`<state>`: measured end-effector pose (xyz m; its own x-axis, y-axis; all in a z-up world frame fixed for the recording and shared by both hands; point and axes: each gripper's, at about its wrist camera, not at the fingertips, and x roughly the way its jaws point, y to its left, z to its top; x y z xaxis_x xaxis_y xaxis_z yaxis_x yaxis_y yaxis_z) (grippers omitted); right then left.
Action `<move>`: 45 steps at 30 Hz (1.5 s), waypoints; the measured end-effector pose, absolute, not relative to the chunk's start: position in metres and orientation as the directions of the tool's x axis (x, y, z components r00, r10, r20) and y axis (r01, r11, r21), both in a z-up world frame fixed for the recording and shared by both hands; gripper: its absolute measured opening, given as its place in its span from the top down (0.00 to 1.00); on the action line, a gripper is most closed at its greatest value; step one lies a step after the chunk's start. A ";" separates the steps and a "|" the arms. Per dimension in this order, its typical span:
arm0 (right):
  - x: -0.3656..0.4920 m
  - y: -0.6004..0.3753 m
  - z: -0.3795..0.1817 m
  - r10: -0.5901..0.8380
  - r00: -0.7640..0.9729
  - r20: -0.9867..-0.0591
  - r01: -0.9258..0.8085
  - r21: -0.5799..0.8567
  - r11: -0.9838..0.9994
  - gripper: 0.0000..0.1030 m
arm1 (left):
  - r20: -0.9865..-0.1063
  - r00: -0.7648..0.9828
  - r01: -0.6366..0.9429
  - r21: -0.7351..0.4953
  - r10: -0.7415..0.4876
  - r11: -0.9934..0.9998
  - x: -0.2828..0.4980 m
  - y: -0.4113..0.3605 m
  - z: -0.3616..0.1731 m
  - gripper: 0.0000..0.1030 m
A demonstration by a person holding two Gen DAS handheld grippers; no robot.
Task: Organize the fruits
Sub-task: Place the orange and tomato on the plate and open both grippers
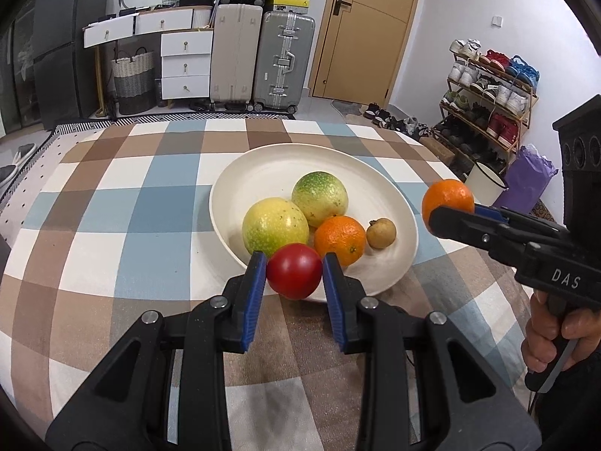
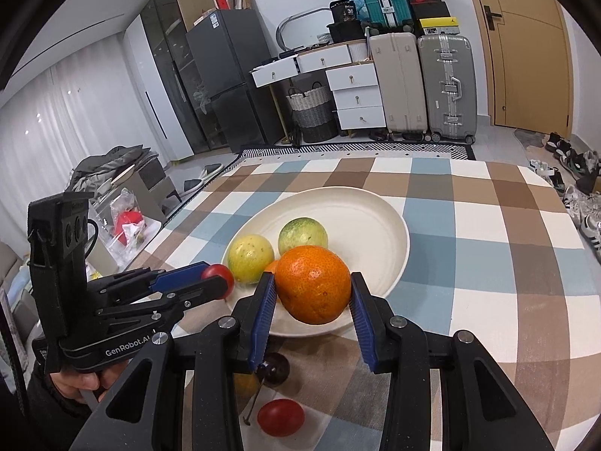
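My left gripper (image 1: 294,276) is shut on a red tomato (image 1: 294,270), held over the near rim of a white plate (image 1: 263,169). The plate holds two yellow-green round fruits (image 1: 274,225) (image 1: 320,198), an orange (image 1: 340,239) and a small brown fruit (image 1: 381,233). My right gripper (image 2: 311,300) is shut on a big orange (image 2: 313,287) above the plate's near right edge; it shows in the left wrist view (image 1: 447,203) too. The left gripper with its tomato (image 2: 218,276) shows at the left of the right wrist view.
A second red tomato (image 2: 280,417) and a dark round fruit with a stem (image 2: 276,368) lie on the checked tablecloth (image 2: 488,263) near me. Suitcases (image 1: 281,64), drawers and a shoe rack (image 1: 488,90) stand beyond the table.
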<state>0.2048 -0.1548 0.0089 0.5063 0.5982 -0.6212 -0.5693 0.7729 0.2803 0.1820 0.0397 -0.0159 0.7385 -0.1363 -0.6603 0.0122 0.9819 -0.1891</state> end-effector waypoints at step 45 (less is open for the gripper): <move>0.227 -0.154 0.001 0.534 0.570 -0.624 -0.532 0.215 0.819 0.20 | -0.617 0.785 -0.022 -0.108 -0.049 0.994 0.184 0.043 -0.006 0.17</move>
<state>0.2268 -0.1541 0.0013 0.5701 0.5341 -0.6243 -0.5319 0.8191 0.2149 0.1841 0.0434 -0.0063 0.7852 -0.0495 -0.6173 -0.0222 0.9939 -0.1080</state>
